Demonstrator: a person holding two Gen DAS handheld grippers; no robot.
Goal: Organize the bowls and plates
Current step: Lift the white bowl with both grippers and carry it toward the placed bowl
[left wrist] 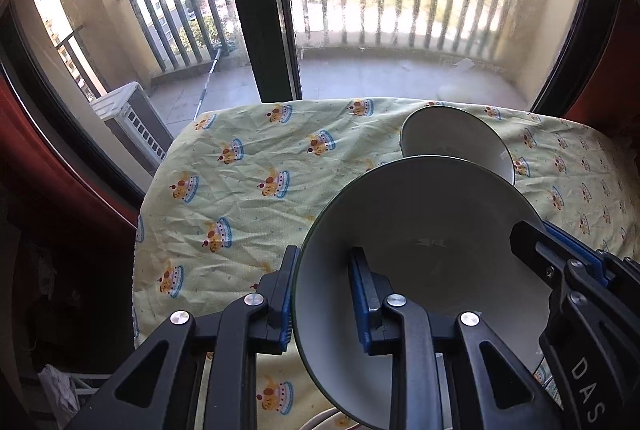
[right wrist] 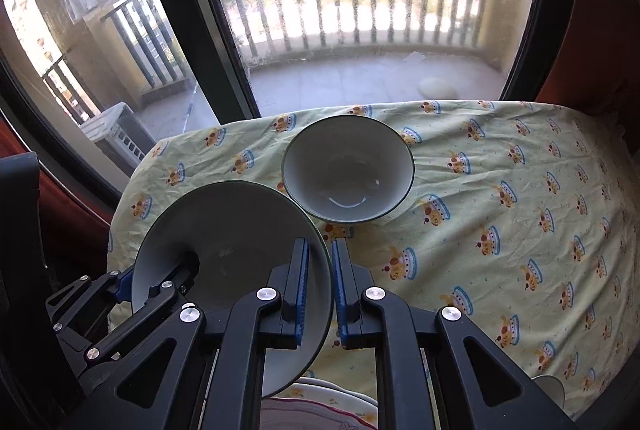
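A grey-white bowl with a dark rim (left wrist: 420,250) hangs tilted above the table, held from both sides. My left gripper (left wrist: 320,294) is shut on its left rim, one pad inside the bowl and one outside. My right gripper (right wrist: 320,282) is shut on the opposite rim of the same bowl (right wrist: 228,230). Each view shows the other gripper too: the right gripper (left wrist: 540,230) at the bowl's far edge, the left gripper (right wrist: 156,270) at lower left. A second, similar bowl (right wrist: 348,169) stands upright on the cloth just behind the held one, also visible as the far bowl (left wrist: 452,137).
The table wears a pale yellow cloth (right wrist: 500,230) printed with small cake figures, bare on the right and far left. A patterned plate (right wrist: 320,406) lies under the grippers at the near edge, another dish (right wrist: 550,388) at lower right. A window with a dark frame (left wrist: 260,9) stands behind the table.
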